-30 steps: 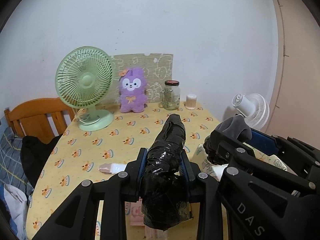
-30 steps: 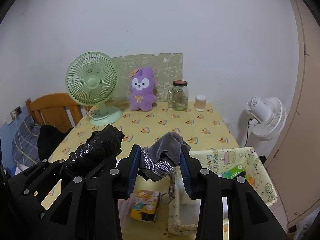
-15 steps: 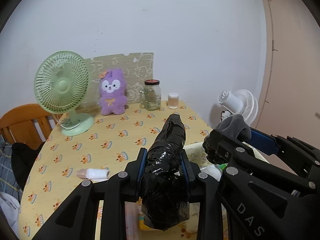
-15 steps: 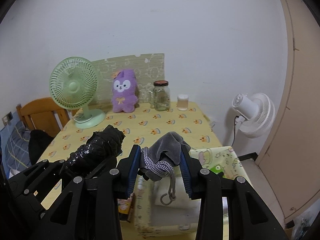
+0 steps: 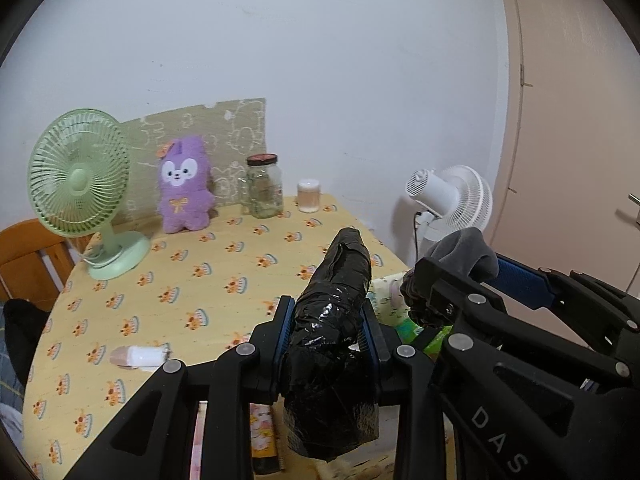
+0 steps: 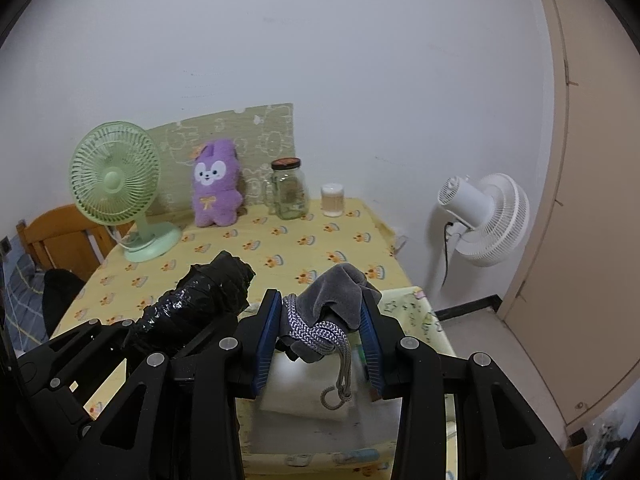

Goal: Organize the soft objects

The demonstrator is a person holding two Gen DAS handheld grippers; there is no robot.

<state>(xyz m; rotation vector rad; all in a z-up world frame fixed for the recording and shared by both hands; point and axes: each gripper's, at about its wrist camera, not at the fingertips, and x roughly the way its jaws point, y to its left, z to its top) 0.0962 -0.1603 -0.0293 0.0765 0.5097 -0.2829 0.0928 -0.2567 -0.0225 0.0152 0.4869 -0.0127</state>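
A: Left gripper (image 5: 326,328) — jaws narrow, blue pads pressed on both sides of a black plastic-wrapped bundle (image 5: 336,320). The bundle stands tilted, its upper end poking forward past the fingertips, its lower end hanging below them.

B: Right gripper (image 6: 320,320)?

A: Also clamped. Between its pads sits a grey cloth pouch (image 6: 336,288) with a grey-and-white braided cord (image 6: 320,330) wound round it; one loose loop of cord dangles down. In the left wrist view the pouch's grey top shows above the black frame.

B: Where do both sit?

A: Side by side, raised above the near right edge of the table with the yellow patterned cloth (image 6: 280,248). Under the right gripper is a fabric bin (image 6: 416,312) with a white folded item (image 6: 304,384) inside.

B: Elsewhere on the table?

A: Purple plush (image 5: 184,184) upright at the back against a printed board, green desk fan (image 5: 80,184) to its left, glass jar (image 5: 262,186) and small cup (image 5: 309,196) to its right. A small white tube (image 5: 138,357) lies flat near the front.
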